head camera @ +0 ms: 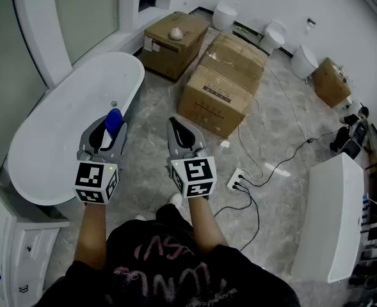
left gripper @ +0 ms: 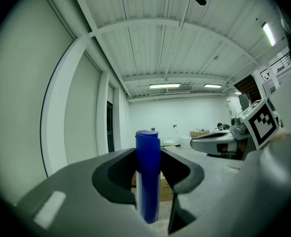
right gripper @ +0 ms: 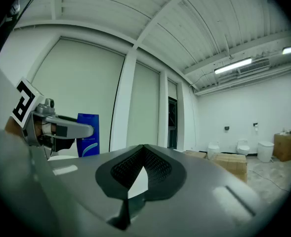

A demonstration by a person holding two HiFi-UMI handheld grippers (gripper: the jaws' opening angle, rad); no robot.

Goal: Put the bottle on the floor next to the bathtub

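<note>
A blue bottle (head camera: 113, 122) stands upright between the jaws of my left gripper (head camera: 105, 135), which is shut on it. In the left gripper view the blue bottle (left gripper: 147, 174) fills the gap between the dark pads. It is held over the right edge of the white bathtub (head camera: 60, 133). My right gripper (head camera: 183, 136) hangs beside it over the grey floor, shut and empty; its pads (right gripper: 155, 168) meet at the tips. From the right gripper view the bottle (right gripper: 88, 134) shows at the left, behind the left gripper (right gripper: 61, 129).
Cardboard boxes (head camera: 223, 88) lie on the marble floor ahead, another box (head camera: 173, 42) behind them. A power strip (head camera: 237, 180) with cables lies right of my right gripper. White toilets (head camera: 272, 36) line the far wall. A white cabinet (head camera: 12, 248) stands at the lower left.
</note>
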